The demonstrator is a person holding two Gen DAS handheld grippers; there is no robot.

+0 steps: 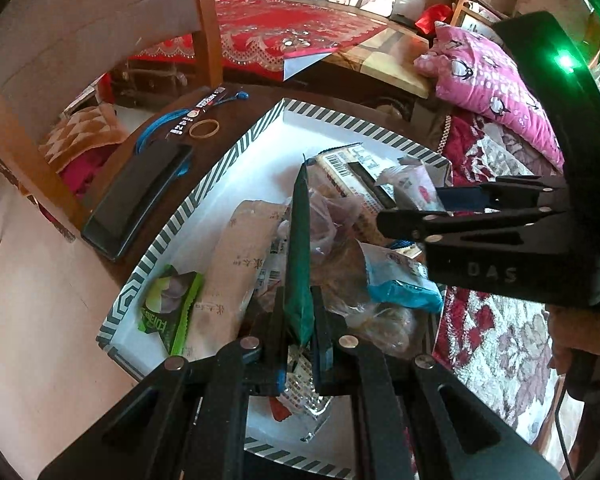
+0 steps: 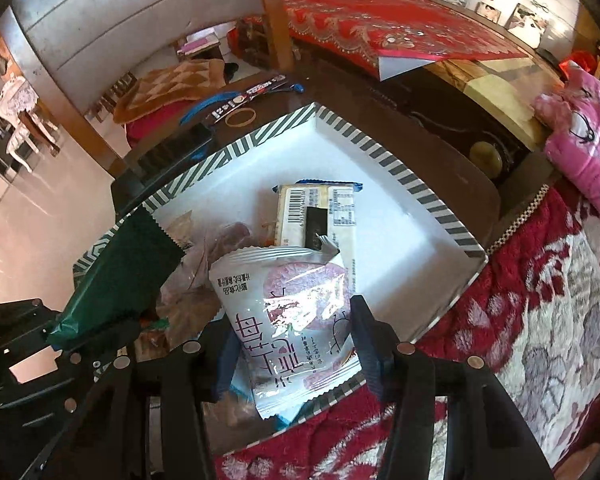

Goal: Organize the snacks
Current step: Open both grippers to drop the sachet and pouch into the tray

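A white box with a grey striped rim holds several snack packets. My left gripper is shut on a dark green packet, held edge-on above the box; the same packet shows at the left of the right wrist view. My right gripper is open, its fingers on either side of a white and pink packet that lies over the box's near rim. The right gripper also shows in the left wrist view. A yellow barcoded packet lies flat in the box.
A light green packet, a beige packet and a blue packet lie in the box. A black case, a blue lanyard and a rubber band lie on the dark table. A floral blanket is on the right.
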